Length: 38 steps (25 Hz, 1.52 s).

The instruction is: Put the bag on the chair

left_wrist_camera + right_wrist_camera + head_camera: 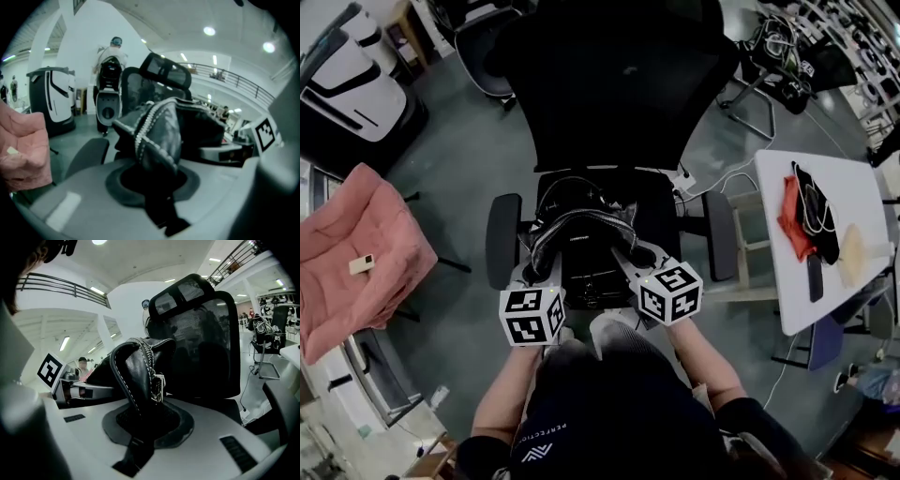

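A black leather bag point(579, 234) with white stitching and a zip sits over the seat of a black mesh-backed office chair point(619, 84). My left gripper point(536, 272) is shut on the bag's left edge point(157, 136). My right gripper point(628, 262) is shut on the bag's right edge point(138, 376), beside a metal buckle point(158, 385). Both grippers hold the bag between the chair's armrests point(502, 239). I cannot tell whether the bag's bottom touches the seat.
A pink padded chair point(356, 258) stands at the left. At the right a white table point(825, 234) carries red and black items. Cables and another chair point(778, 66) lie behind. The floor is grey.
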Each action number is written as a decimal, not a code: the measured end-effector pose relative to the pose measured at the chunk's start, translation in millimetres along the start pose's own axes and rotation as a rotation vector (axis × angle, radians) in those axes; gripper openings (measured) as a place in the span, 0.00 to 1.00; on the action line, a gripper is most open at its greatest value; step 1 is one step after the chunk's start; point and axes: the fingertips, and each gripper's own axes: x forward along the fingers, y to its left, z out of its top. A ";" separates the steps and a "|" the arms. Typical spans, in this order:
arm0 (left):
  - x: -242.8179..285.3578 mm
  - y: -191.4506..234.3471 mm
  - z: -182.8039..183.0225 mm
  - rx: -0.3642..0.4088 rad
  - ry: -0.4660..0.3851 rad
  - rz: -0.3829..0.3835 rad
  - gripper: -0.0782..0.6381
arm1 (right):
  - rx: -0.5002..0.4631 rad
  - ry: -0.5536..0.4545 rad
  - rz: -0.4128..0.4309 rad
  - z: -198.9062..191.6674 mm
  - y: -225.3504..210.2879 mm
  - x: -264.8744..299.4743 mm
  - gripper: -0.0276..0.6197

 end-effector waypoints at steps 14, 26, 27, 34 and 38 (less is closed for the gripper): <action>56.5 27.5 4.7 -0.091 0.003 0.155 0.21 | -0.103 0.083 0.174 20.5 -49.3 73.6 0.12; 93.9 57.9 -8.6 -0.128 0.040 0.232 0.21 | -0.168 0.147 0.257 18.4 -72.0 132.7 0.14; 97.1 59.8 -9.7 -0.122 0.044 0.238 0.21 | -0.170 0.153 0.260 17.7 -74.1 137.1 0.14; 119.4 67.7 -13.2 -0.082 0.074 0.253 0.22 | -0.164 0.172 0.259 12.9 -93.1 160.3 0.16; 130.6 69.1 -10.5 -0.056 0.077 0.241 0.23 | -0.145 0.171 0.243 12.2 -107.0 173.8 0.18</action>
